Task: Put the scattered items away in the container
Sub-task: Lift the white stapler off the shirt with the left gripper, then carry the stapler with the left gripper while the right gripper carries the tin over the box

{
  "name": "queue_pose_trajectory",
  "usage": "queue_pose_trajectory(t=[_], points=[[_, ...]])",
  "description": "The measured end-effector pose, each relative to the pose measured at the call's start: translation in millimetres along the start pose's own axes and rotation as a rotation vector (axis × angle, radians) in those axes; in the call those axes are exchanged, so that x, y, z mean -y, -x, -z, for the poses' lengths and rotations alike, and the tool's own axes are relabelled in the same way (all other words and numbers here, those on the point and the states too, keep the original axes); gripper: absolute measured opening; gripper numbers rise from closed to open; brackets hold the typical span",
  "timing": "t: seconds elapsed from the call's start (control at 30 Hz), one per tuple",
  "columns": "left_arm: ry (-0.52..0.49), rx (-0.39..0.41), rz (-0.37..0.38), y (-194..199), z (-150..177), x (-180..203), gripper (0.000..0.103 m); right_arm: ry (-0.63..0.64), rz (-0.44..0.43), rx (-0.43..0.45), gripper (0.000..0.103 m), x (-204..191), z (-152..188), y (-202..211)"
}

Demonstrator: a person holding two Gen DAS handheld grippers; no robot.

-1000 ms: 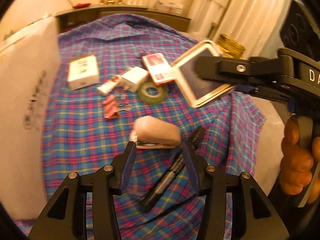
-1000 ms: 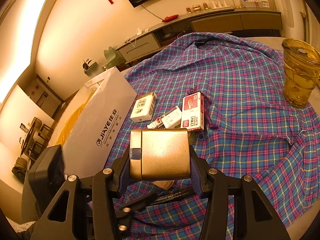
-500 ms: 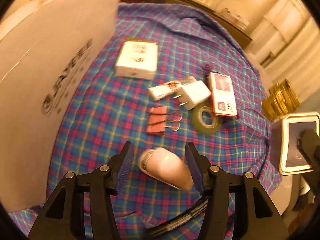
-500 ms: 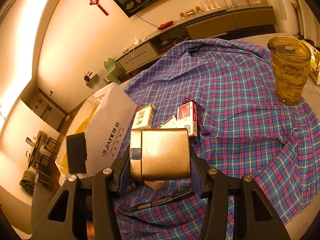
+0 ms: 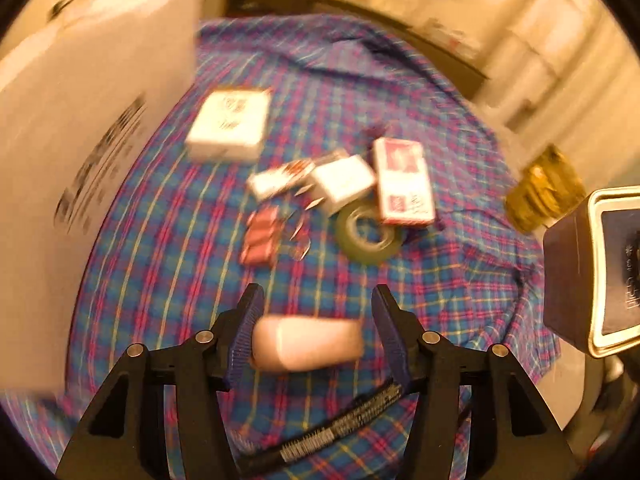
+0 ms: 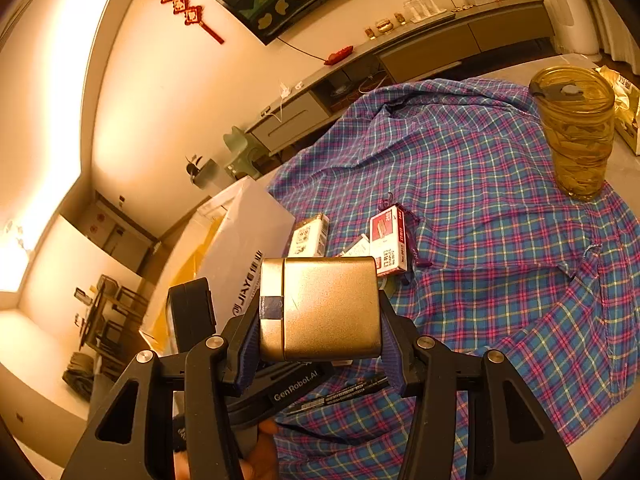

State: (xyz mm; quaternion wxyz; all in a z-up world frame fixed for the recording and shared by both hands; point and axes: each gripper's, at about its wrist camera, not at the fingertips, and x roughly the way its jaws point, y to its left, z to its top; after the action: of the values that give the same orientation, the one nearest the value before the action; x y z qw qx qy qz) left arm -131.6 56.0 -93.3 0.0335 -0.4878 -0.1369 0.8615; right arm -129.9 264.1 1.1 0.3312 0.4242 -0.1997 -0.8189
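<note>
My right gripper [image 6: 318, 316] is shut on a gold tin box [image 6: 320, 310] and holds it above the plaid cloth; the tin also shows at the right edge of the left wrist view [image 5: 592, 272]. My left gripper [image 5: 314, 328] is open, its jaws either side of a pink stapler [image 5: 306, 344] on the cloth. A black marker [image 5: 340, 428] lies just in front of it. Further off lie pink binder clips [image 5: 260, 236], a tape roll [image 5: 366, 234], a red staple box [image 5: 404, 182], a white charger [image 5: 344, 182] and a white box [image 5: 230, 126]. The view is blurred.
A big white cardboard box [image 5: 80, 152] stands at the left of the cloth, also seen in the right wrist view [image 6: 244, 248]. A yellow glass jar [image 6: 574, 132] stands at the right. The cloth [image 6: 480, 184] drapes over the table edges.
My left gripper has moved forward over the stapler, which now sits between its jaws. My right gripper has lifted a little with the tin.
</note>
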Motion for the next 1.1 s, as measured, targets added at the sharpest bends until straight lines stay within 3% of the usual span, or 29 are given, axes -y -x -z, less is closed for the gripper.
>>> queue_pose_trajectory(t=[0.07,0.13,0.17,0.3,0.37,0.4,0.47,0.63,0.7,0.73,0.77,0.83,1.1], points=[[-0.126,0.002,0.035,-5.1,-10.2,5.9,0.058,0.004,-0.018,0.008,0.052,-3.0,-0.3,4.0],[-0.187,-0.011,-0.002,-3.3,-13.0,10.0,0.058,0.005,-0.031,0.009,0.052,-5.2,-0.3,5.9],[-0.192,0.002,-0.027,3.1,-12.1,10.4,0.058,0.003,-0.038,0.008,0.052,-5.4,-0.1,6.3],[-0.191,0.038,-0.012,30.5,-1.4,17.5,0.06,-0.001,-0.054,0.01,0.052,-5.9,-0.7,8.5],[-0.083,0.005,-0.1,35.0,9.6,13.8,0.06,-0.005,-0.059,0.01,0.052,-5.9,-0.9,9.2],[0.019,-0.001,-0.133,35.8,13.8,9.8,0.06,-0.005,-0.062,0.01,0.052,-6.4,-0.8,9.8],[0.13,-0.009,-0.122,32.1,18.1,12.5,0.061,-0.001,-0.064,0.009,0.052,-7.6,0.7,10.6],[0.226,-0.04,-0.192,9.6,19.6,32.5,0.061,-0.015,-0.054,0.008,0.052,0.0,3.6,14.4],[0.31,-0.051,-0.259,2.0,21.3,23.7,0.06,-0.027,-0.054,0.016,0.052,4.8,3.2,19.4],[0.363,-0.061,-0.236,-1.9,25.0,15.7,0.058,-0.032,-0.054,0.022,0.052,7.0,2.3,22.1],[0.362,-0.019,-0.22,1.7,26.3,12.5,0.056,-0.038,-0.056,0.028,0.052,9.6,1.5,25.0],[0.29,-0.023,-0.195,5.2,28.1,11.5,0.027,-0.043,-0.062,0.03,0.052,12.1,0.4,27.6],[0.16,-0.005,-0.128,20.1,35.1,-8.6,0.023,0.004,-0.073,-0.016,0.052,-3.2,5.6,9.9]])
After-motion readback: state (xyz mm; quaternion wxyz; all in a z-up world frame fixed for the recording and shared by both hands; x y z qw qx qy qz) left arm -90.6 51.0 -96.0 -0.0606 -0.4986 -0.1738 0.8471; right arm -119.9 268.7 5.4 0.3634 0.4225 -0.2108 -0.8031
